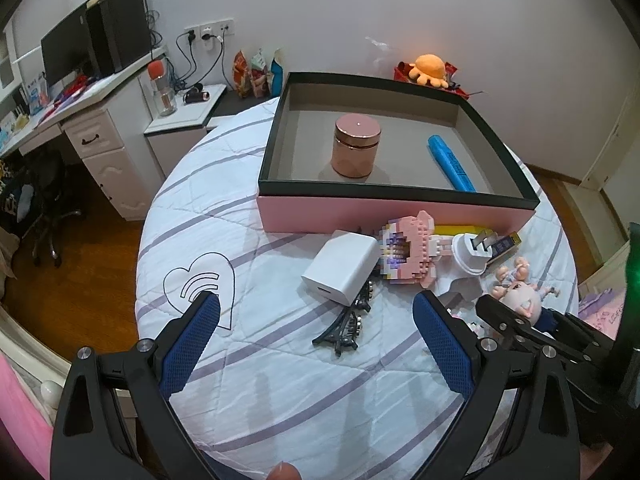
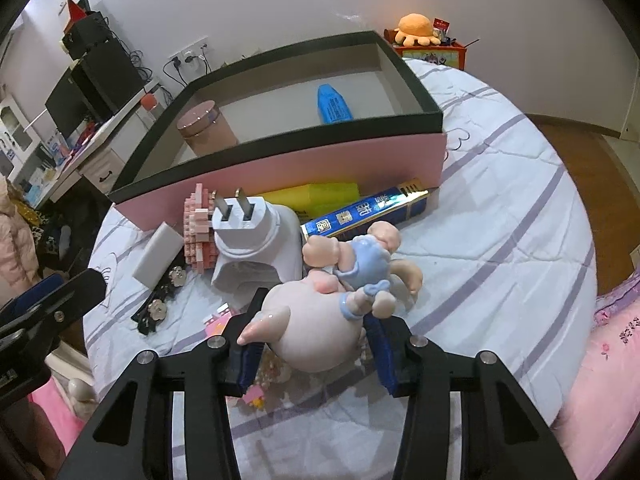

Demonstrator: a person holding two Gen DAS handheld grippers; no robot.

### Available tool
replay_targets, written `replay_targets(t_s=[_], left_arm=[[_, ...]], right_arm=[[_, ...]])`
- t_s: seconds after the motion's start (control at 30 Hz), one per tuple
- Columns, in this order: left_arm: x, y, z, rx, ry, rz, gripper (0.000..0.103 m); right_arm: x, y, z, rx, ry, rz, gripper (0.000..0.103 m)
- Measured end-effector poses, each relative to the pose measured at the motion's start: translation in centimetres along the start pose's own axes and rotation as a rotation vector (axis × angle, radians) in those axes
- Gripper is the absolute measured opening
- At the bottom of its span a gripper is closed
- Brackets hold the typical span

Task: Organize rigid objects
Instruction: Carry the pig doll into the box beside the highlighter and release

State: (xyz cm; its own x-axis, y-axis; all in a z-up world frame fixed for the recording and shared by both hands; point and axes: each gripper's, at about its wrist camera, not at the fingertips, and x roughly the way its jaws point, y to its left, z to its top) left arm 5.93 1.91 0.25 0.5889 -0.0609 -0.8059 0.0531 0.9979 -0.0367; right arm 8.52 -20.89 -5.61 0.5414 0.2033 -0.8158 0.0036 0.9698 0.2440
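Note:
A small doll [image 2: 316, 328] with a pale head and blue outfit lies on the quilt. My right gripper [image 2: 316, 312] is shut on its head, both blue pads against the sides. My left gripper [image 1: 316, 304] hangs open over the quilt, just short of a black flower hair clip [image 1: 348, 326] and a white charger cube [image 1: 342, 266]. A pink brick model [image 1: 408, 250], a white plug adapter [image 2: 256, 240], a yellow marker [image 2: 320, 196] and a blue carton [image 2: 368, 212] lie against the pink box [image 1: 396, 208]. The box holds a rose-gold jar [image 1: 356, 146] and a blue marker [image 1: 450, 162].
Everything rests on a round bed with a striped white quilt [image 1: 240, 200]. A desk [image 1: 80, 120] with a monitor stands at the left beyond wooden floor. An orange plush octopus [image 1: 430, 70] sits behind the box. A pink blanket [image 2: 600, 360] lies at the right.

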Motion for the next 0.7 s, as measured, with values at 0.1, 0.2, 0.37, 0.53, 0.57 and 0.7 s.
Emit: replay_targets(t_s=[0.1,0.2,0.37,0.53,0.57,0.7], left_arm=[[-0.1,0.0,0.1,-0.002,-0.004,-0.002,0.098],[-0.2,-0.2,0.2,-0.003,-0.007,-0.004,0.098],[-0.5,-0.3,1.0,-0.002,-0.025,-0.009,0.098],[-0.6,0.1,3.2,-0.016,-0.053,-0.006,0.098],[-0.5,0.3,3.6,-0.019,-0.058,-0.004,0.098],[0.1,1.0,6.0,-0.033,-0.081,0.015,0.098]], right_arm=[[-1.2,-0.1,-0.1,-0.005,-0.021,0.005,0.047],[-2.4,0.0,0.0,-0.006,-0.044,0.008,0.047],[-4.7,0.4,0.9,-0.03,-0.097,0.019,0.047],[-5.7,1.5,3.2,-0.076,-0.139,0.035,0.047],[-5.6,1.9,3.7,-0.085,-0.143,0.036,0.047],[-4.6,3.4,7.2,-0.144,-0.156,0.045,0.047]])
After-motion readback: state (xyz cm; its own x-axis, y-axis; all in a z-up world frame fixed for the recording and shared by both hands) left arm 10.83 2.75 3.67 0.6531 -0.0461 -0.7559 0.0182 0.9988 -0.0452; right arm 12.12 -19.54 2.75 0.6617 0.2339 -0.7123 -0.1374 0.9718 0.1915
